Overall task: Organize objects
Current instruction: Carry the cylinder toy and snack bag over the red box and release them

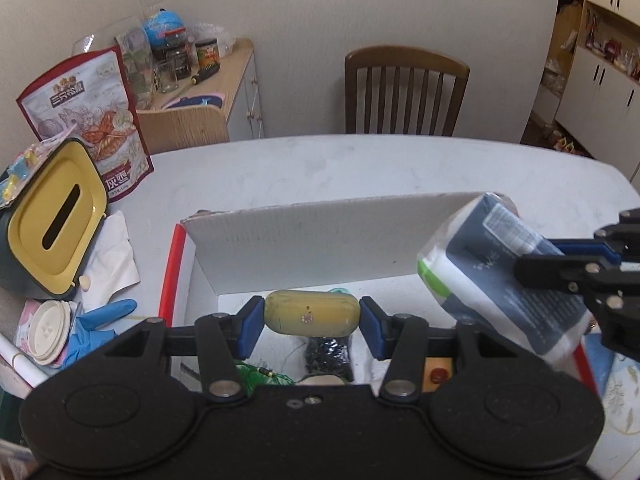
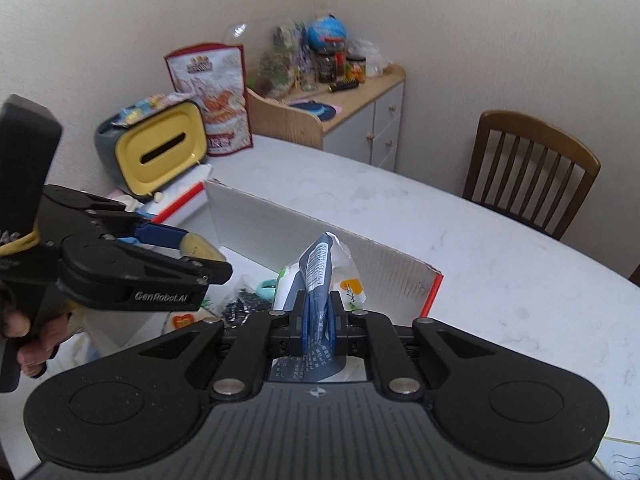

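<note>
A yellow oval case (image 1: pixel 310 311) hangs over the open white cardboard box (image 1: pixel 320 240), with my left gripper (image 1: pixel 312 314) shut on its two ends. At the right, my right gripper (image 1: pixel 536 258) is shut on a navy-and-white soft pack (image 1: pixel 500 272), tilted above the box's right corner. In the right wrist view the pack (image 2: pixel 320 276) stands upright between the pads of the right gripper (image 2: pixel 318 316), above the box (image 2: pixel 360 264). The left gripper (image 2: pixel 204 254) comes in from the left with the case (image 2: pixel 196 246). A black beaded item (image 1: pixel 328 354) lies in the box.
A yellow-lidded tissue box (image 1: pixel 56 220), a red-edged snack bag (image 1: pixel 88 116), a blue glove (image 1: pixel 100 320) and white lids (image 1: pixel 46 330) crowd the table's left side. A wooden chair (image 1: pixel 404 92) and a cluttered side cabinet (image 1: pixel 232 76) stand behind. A hand (image 2: pixel 28 340) holds the left gripper's handle.
</note>
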Demonstrator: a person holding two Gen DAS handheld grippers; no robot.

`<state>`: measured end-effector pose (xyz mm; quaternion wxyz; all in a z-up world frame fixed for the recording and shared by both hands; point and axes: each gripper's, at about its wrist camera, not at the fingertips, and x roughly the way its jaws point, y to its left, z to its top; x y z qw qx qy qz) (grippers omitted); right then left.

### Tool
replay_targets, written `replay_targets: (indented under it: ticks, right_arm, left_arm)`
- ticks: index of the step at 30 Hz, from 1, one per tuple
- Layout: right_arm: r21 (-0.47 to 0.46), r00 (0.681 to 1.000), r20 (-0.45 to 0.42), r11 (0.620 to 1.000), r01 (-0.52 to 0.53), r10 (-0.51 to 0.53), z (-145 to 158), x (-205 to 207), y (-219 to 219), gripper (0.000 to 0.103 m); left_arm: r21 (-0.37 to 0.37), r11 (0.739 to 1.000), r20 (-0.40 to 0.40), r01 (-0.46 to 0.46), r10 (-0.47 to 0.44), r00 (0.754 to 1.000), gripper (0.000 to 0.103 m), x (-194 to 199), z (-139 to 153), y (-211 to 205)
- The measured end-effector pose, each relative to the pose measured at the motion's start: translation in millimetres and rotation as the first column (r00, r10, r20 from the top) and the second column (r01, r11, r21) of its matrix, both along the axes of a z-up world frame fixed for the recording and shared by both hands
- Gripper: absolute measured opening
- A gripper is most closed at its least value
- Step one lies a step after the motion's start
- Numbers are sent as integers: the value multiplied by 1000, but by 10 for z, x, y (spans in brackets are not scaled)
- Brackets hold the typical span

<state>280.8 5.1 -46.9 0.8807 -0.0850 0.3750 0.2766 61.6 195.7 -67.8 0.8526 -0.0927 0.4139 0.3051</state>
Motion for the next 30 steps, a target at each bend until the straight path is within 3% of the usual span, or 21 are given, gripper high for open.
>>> replay_targets:
  ticks: [17, 30]
  right_arm:
    - [-102, 993, -114, 995, 18, -30, -462, 456, 321, 9]
    - [-59, 986, -154, 997, 53, -62, -469, 520, 286, 9]
  left_arm:
    - [-108, 994, -168, -30, 11, 986, 50, 293, -443, 356]
    - [-182, 981, -240, -70, 25, 970, 51, 357, -585, 502]
